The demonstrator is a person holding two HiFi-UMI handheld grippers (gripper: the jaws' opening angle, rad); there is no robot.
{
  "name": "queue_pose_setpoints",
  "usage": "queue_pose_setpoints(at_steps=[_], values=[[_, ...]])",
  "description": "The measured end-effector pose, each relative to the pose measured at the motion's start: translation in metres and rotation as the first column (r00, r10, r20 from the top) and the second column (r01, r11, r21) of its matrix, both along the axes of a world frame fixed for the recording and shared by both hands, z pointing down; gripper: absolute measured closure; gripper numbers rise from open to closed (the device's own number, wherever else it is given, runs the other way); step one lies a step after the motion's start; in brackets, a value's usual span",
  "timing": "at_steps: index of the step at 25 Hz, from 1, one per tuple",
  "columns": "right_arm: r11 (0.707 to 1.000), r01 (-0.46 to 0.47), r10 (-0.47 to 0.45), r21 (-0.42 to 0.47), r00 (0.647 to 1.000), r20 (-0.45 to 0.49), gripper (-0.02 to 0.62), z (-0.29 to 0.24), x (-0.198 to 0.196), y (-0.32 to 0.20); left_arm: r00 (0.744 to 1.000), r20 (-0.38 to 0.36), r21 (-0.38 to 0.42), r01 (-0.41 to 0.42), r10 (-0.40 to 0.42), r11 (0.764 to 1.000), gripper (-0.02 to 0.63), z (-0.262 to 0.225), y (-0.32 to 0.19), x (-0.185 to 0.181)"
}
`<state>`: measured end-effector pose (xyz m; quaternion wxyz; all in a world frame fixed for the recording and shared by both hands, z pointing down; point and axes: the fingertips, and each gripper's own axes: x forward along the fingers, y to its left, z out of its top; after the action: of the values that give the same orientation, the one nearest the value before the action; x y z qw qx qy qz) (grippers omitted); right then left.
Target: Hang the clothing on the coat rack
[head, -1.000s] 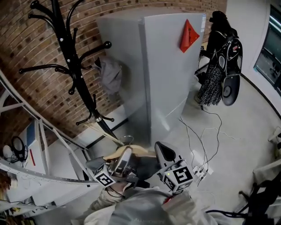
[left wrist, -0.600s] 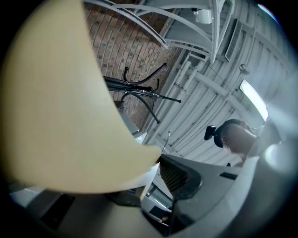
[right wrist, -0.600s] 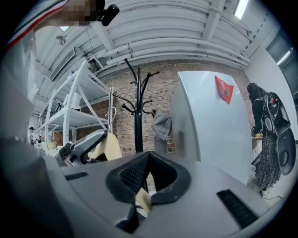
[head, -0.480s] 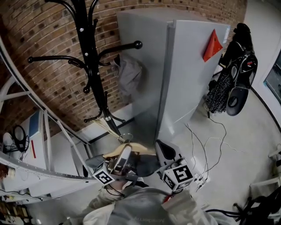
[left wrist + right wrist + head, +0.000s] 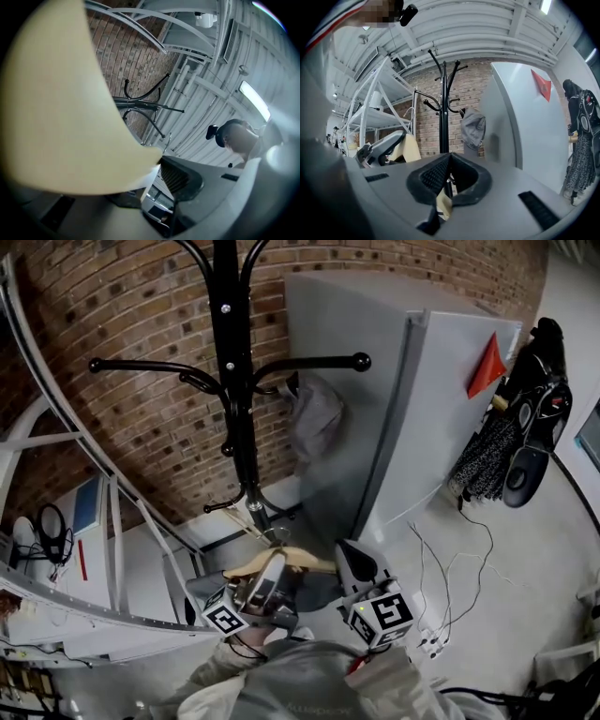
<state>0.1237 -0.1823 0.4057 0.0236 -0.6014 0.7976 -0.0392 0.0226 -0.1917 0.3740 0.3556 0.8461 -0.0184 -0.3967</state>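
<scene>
Brick wall [image 5: 141,324] fills the upper left of the head view. The black coat rack [image 5: 236,381] stands upright against it at top centre, with arms reaching left and right. Just right of the rack a grey garment [image 5: 314,418] hangs beside a tall grey cabinet [image 5: 441,427] that has a red triangle [image 5: 486,367] on its face. White shelving rails [image 5: 112,521] curve down the left side. At bottom centre I carry a pale wooden hanger [image 5: 305,562] roughly level between both tools. Its metal hook [image 5: 272,536] sits just under the rack's lower pole in the picture, well below the arms. My left gripper [image 5: 272,570] clamps the hanger's left end with its jaws standing wide, and the pale wood fills most of the left gripper view. My right gripper [image 5: 345,557] has its pads [image 5: 436,176] drawn together at the tips, with a sliver of the same wood caught between them lower down. Dark clothing [image 5: 314,594] shows beneath the hanger between the two grippers, low in the frame and apart from the rack.
</scene>
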Motion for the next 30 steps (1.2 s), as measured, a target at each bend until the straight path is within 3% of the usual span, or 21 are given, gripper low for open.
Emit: queue_pose_setpoints(at_steps=[9, 15, 30], values=[[0.999, 0.030, -0.030, -0.019, 1.000, -0.002, 0.571, 0.007, -0.022, -0.030, 0.998, 0.039, 0.051, 0.043, -0.045, 0.998, 0.488, -0.007, -0.021, -0.014], [0.996, 0.086, -0.086, -0.018, 0.996, 0.000, 0.571, 0.007, -0.030, -0.044, 0.996, 0.028, 0.016, 0.089, -0.090, 0.996, 0.488, 0.002, -0.030, -0.023], [0.960, 0.281, -0.281, -0.012, 0.960, -0.004, 0.571, 0.004, -0.026, -0.065, 0.958, 0.035, 0.007, 0.284, -0.284, 0.959, 0.488, -0.002, -0.037, -0.017]])
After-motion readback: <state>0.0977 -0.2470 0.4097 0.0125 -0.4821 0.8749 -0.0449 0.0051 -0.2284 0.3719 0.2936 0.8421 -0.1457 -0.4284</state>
